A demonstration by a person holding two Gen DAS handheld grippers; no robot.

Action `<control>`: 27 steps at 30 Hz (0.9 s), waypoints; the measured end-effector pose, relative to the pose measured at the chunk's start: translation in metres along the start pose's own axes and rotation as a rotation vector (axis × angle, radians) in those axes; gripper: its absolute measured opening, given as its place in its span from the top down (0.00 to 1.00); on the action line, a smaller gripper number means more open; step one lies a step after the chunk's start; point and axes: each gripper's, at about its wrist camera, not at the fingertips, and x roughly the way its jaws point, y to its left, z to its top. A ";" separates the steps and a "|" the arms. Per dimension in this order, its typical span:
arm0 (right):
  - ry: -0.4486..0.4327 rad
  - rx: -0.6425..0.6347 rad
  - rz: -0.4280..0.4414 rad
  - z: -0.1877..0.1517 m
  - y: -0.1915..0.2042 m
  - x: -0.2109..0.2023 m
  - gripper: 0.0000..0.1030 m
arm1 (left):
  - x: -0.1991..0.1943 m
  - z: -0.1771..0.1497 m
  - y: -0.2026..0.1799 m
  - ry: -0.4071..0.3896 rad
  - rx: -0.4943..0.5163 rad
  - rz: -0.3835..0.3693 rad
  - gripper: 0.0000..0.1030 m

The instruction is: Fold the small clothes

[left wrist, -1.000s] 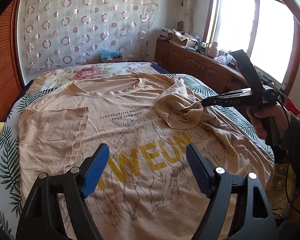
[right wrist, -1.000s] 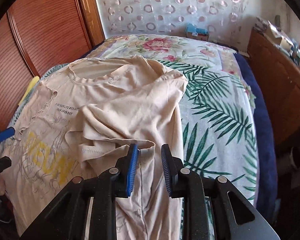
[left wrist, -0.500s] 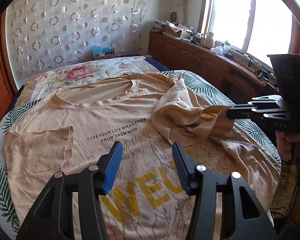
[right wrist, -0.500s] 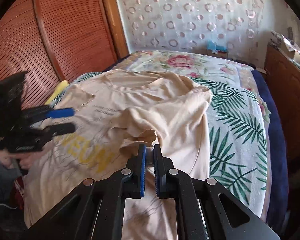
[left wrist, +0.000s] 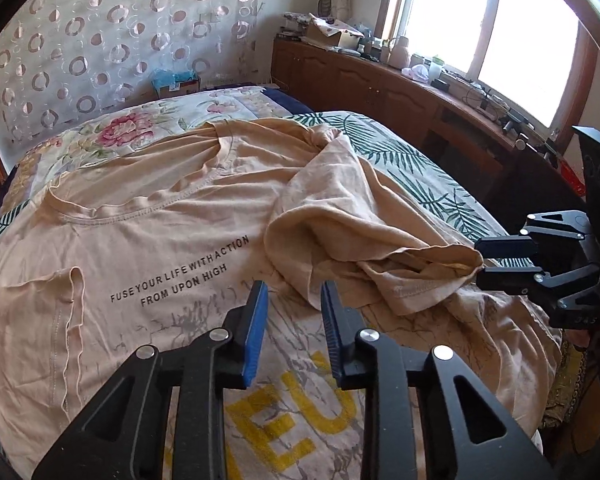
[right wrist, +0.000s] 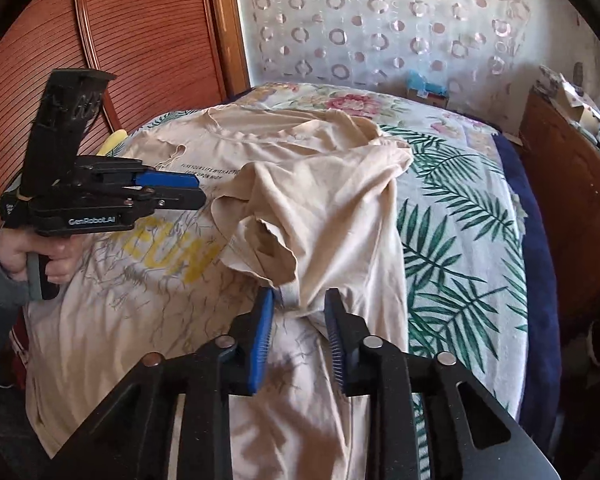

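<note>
A beige T-shirt point(left wrist: 172, 240) with black text and yellow letters lies face up on the bed; it also shows in the right wrist view point(right wrist: 332, 200). Its right sleeve point(left wrist: 372, 256) is crumpled and pulled out toward the bed's right side. My left gripper point(left wrist: 294, 308) is partly open and empty, hovering above the shirt's chest near the crumpled sleeve; it also shows in the right wrist view point(right wrist: 198, 192). My right gripper point(right wrist: 300, 312) is open, with the sleeve's hem point(right wrist: 288, 292) lying loose between its fingers. It appears at the sleeve's end in the left wrist view point(left wrist: 480, 260).
The bed has a leaf and flower cover point(right wrist: 460, 220). A wooden cabinet point(left wrist: 380, 84) with clutter runs along the right under the window. A wooden headboard panel point(right wrist: 120, 32) stands at the left. A patterned curtain point(left wrist: 100, 40) hangs behind.
My right gripper shut on the sleeve hem, pulled it outward, then opened and let it go. My left gripper moved forward over the shirt and narrowed its opening.
</note>
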 end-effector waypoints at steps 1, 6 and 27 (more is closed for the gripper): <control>-0.006 -0.005 -0.007 -0.003 0.001 -0.004 0.66 | 0.002 0.002 0.000 0.003 0.004 0.003 0.72; -0.024 0.001 -0.102 -0.021 0.001 -0.016 0.62 | 0.016 0.007 -0.005 0.040 0.020 0.011 0.72; 0.007 0.118 -0.194 -0.035 -0.022 0.003 0.61 | -0.028 0.012 0.060 -0.053 -0.039 0.048 0.97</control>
